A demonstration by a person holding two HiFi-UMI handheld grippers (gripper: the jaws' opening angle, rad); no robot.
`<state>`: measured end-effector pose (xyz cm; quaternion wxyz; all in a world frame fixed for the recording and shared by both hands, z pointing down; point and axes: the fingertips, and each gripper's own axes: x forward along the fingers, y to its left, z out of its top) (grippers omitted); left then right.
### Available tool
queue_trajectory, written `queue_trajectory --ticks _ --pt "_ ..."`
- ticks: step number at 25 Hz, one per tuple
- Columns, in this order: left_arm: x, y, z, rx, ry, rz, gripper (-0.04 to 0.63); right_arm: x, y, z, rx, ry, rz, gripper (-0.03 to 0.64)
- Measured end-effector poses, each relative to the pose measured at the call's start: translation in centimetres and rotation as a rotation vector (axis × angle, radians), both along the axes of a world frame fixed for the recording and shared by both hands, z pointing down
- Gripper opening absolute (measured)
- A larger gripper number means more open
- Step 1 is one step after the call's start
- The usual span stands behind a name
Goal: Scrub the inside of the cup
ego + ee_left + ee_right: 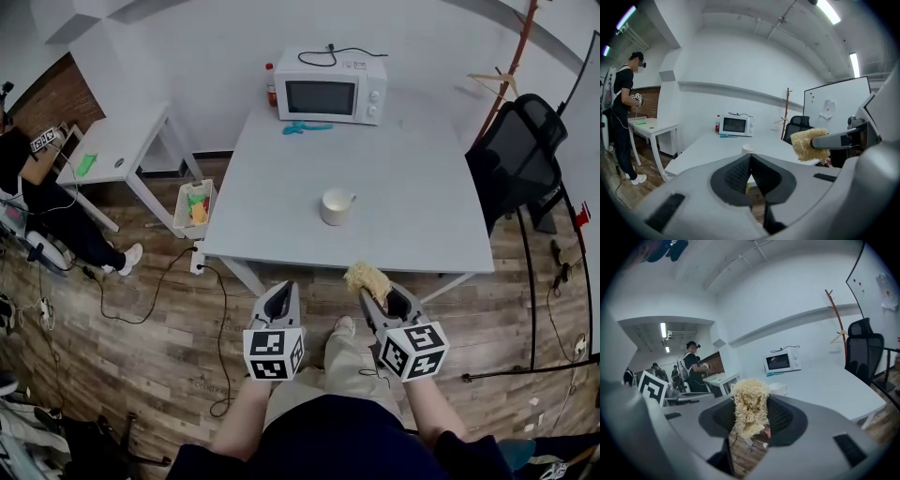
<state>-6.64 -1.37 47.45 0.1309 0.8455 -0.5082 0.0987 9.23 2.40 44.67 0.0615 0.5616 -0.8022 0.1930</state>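
A white cup [335,206] with a handle stands upright near the front middle of the grey-white table [281,187]; it also shows small in the left gripper view [748,149] and partly hidden in the right gripper view [779,388]. My right gripper [367,286] is shut on a yellow loofah scrubber [366,277], [750,406], held just off the table's front edge. The scrubber also shows at the right of the left gripper view [807,144]. My left gripper [280,298] is shut with nothing in it, below the front edge and left of the cup.
A white microwave [329,86] stands at the table's back, with a red-capped bottle [270,84] beside it and a teal item [306,127] in front. A black office chair [516,155] stands right. A smaller desk [117,141], a basket [194,206] and a person [37,187] are left.
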Motion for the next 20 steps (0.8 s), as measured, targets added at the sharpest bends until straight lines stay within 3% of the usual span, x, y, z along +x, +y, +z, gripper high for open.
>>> queue_trajectory --ticks 20 --pt "0.3 0.4 -1.6 0.006 0.020 0.030 0.017 -1.4 -0.2 -1.1 0.045 0.023 -0.012 0.176"
